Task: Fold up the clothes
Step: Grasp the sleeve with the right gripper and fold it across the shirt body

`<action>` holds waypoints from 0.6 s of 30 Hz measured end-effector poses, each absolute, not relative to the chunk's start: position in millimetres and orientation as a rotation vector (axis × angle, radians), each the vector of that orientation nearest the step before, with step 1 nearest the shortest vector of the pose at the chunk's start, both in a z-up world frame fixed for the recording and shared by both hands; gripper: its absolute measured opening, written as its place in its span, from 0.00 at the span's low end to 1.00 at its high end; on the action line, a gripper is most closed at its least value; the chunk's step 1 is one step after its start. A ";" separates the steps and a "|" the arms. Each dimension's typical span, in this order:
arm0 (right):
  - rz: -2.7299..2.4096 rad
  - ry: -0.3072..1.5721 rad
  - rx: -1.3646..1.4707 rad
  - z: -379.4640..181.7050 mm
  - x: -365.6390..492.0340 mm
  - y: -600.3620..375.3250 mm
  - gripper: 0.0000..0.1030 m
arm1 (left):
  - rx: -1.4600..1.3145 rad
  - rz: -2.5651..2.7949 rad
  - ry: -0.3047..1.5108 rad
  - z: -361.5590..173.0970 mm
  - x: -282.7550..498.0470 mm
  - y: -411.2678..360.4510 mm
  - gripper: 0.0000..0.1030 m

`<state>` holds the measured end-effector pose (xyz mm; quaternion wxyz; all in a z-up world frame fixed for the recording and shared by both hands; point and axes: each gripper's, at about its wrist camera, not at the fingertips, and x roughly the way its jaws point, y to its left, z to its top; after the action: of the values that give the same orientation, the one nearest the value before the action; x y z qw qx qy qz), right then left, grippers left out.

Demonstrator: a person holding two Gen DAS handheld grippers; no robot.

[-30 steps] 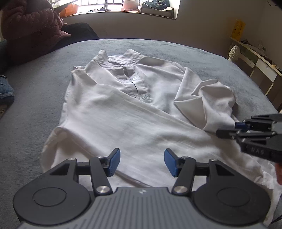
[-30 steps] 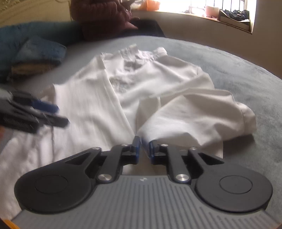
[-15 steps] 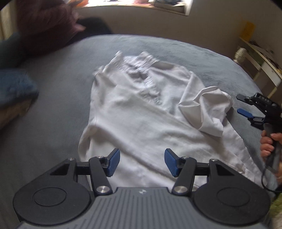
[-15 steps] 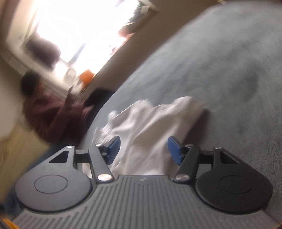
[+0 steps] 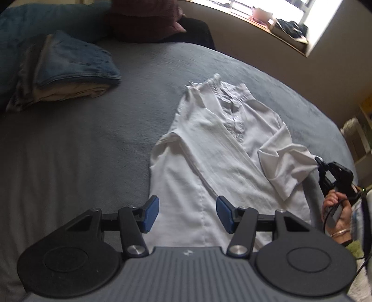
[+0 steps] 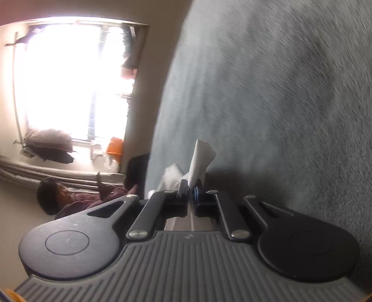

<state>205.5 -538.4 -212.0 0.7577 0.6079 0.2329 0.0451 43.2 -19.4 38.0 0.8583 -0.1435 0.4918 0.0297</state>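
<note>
1. On the window sill [image 5: 286, 32] stand a pale bowl [image 5: 261, 14] and a tray of dark things [image 5: 290, 25]; the contents are too blurred to name.
2. A grey bed [image 5: 93, 144] carries a folded pile of clothes [image 5: 67, 72] at the far left.
3. The white shirt [image 5: 209, 148] lies mid-bed, collar far, one side folded across.
4. The left tongs [image 5: 187, 215] hover released above its hem.
5. The right tongs [image 6: 190, 190] are clenched on the shirt's sleeve [image 5: 286, 167].
</note>
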 end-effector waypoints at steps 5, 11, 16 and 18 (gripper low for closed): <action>0.275 0.443 1.210 -143.4 188.1 -515.4 0.03 | -0.332 0.088 0.929 58.8 36.2 3.4 0.53; 0.519 0.447 0.955 -54.9 145.9 -452.0 0.03 | -0.363 0.046 0.880 63.1 47.3 10.8 0.53; 0.641 0.539 0.629 -36.1 99.2 -376.1 0.05 | -0.411 -0.052 0.908 40.4 64.1 19.3 0.53; 0.673 0.583 0.516 -45.6 78.9 -345.4 0.06 | -0.441 -0.101 0.947 22.3 66.2 25.6 0.53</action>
<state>78.9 -345.4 -45.6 0.8705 0.2468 0.2786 0.3220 66.2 25.6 22.3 0.8654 -0.2104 0.4522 -0.0481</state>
